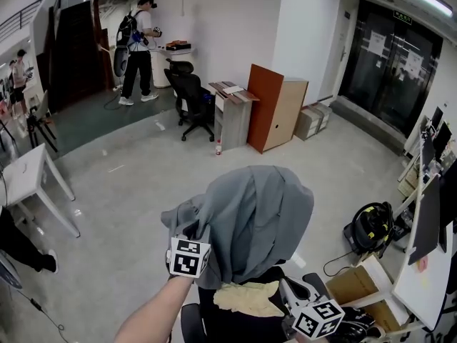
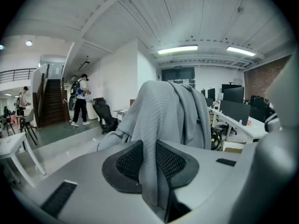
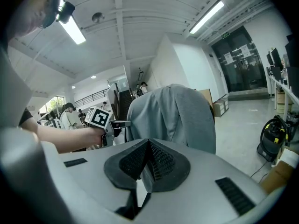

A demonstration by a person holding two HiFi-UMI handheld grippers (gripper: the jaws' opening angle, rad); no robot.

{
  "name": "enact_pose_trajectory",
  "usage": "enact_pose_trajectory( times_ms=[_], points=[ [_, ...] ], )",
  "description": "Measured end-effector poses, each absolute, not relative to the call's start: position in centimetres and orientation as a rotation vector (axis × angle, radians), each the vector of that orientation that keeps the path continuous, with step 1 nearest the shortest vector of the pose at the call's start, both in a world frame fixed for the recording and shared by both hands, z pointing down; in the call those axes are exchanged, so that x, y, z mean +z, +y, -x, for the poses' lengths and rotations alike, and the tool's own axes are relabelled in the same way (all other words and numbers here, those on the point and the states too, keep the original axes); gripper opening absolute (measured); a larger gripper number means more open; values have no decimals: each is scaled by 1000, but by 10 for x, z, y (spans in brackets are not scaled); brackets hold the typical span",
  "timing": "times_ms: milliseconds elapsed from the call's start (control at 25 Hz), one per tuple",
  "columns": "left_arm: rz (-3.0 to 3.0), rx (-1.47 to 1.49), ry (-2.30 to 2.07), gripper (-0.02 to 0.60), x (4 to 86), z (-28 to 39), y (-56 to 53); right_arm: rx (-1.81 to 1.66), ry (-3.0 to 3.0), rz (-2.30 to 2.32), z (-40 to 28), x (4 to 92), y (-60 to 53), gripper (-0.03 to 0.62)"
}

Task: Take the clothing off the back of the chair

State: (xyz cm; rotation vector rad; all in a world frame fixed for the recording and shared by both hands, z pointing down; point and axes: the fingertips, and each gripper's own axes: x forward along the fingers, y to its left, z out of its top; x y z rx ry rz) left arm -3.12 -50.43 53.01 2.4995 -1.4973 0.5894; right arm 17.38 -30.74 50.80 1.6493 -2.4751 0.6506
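A grey garment [image 1: 253, 216] hangs draped over the back of a black chair [image 1: 243, 327] right in front of me. My left gripper [image 1: 194, 232] reaches in at the garment's left edge. In the left gripper view its pads [image 2: 127, 161] pinch a fold of that grey cloth [image 2: 161, 120], so it is shut on it. My right gripper [image 1: 287, 286] sits low at the garment's right side; its pads [image 3: 161, 160] meet, and I see nothing clearly between them. The garment [image 3: 180, 118] hangs just ahead of it. A beige cloth [image 1: 246, 297] lies below the grey garment.
Behind the chair are another black office chair [image 1: 189, 95], a small desk and a wooden cabinet [image 1: 275, 109]. A white table [image 1: 25, 174] stands at the left. A yellow-black vacuum [image 1: 371, 227], a cardboard box [image 1: 353, 284] and a white desk [image 1: 428, 270] crowd the right. A person [image 1: 139, 45] stands far back.
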Motion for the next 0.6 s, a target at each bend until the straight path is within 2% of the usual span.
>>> enact_pose_trajectory(
  times_ms=[120, 360, 600],
  points=[
    [-2543, 599, -1454, 20, 526, 27, -498, 637, -2490, -1636, -169, 504, -312, 14],
    [-2608, 539, -1345, 15, 523, 17, -468, 591, -2519, -1596, -157, 496, -325, 14],
    [-2525, 516, -1311, 14, 545, 58, -419, 529, -2529, -1575, -152, 487, -337, 14]
  ],
)
